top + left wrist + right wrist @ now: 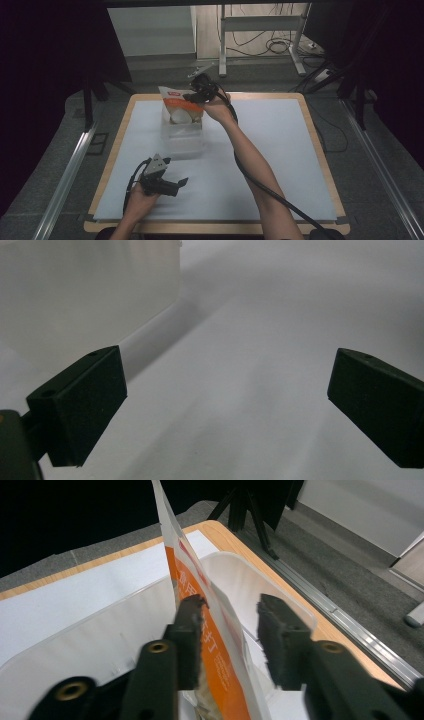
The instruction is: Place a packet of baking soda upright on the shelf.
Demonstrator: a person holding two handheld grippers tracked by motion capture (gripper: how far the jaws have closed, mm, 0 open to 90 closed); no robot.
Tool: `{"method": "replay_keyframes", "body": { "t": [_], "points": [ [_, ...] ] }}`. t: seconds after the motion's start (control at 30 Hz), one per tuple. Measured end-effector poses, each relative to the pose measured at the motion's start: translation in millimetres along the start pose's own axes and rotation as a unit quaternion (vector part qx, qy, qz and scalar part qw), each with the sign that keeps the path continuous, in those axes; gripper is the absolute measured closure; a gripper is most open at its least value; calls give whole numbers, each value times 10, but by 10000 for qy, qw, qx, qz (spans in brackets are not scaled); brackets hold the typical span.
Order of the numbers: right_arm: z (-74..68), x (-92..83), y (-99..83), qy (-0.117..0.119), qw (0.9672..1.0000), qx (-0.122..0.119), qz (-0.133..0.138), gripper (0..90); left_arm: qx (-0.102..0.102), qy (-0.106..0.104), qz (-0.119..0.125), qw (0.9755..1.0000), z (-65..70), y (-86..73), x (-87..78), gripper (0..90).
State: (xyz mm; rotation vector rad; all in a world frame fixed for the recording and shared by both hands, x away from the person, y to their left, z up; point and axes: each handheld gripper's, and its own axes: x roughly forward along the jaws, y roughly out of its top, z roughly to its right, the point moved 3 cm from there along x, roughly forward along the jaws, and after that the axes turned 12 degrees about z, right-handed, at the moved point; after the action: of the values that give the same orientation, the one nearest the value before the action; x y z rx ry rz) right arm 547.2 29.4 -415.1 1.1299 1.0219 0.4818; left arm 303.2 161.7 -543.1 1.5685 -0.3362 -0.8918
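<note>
Near the upper middle of the high view, the right gripper [196, 96] reached over a clear plastic box [182, 140] on the white-covered table [280, 150]. An orange-and-white snack bag [210, 630] stood in the box between its parted, released jaws, touching the left one. The left gripper [177, 182], at lower left, lay spread wide and empty.
</note>
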Motion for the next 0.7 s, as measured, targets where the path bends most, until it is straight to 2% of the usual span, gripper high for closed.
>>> {"method": "replay_keyframes", "body": {
  "t": [0.17,0.33,0.7],
  "points": [
    [-5,-42,-4,-27,10000,54,-10,434,12,4,-17,10000,3,-2,5,25],
    [-33,-84,0,-107,9999,6,29,334,5,13,-12,10000,1,-2,2,24],
    [-75,-151,2,-234,9993,-244,159,210,1,11,-42,10000,0,-1,-2,24]
  ]
}}
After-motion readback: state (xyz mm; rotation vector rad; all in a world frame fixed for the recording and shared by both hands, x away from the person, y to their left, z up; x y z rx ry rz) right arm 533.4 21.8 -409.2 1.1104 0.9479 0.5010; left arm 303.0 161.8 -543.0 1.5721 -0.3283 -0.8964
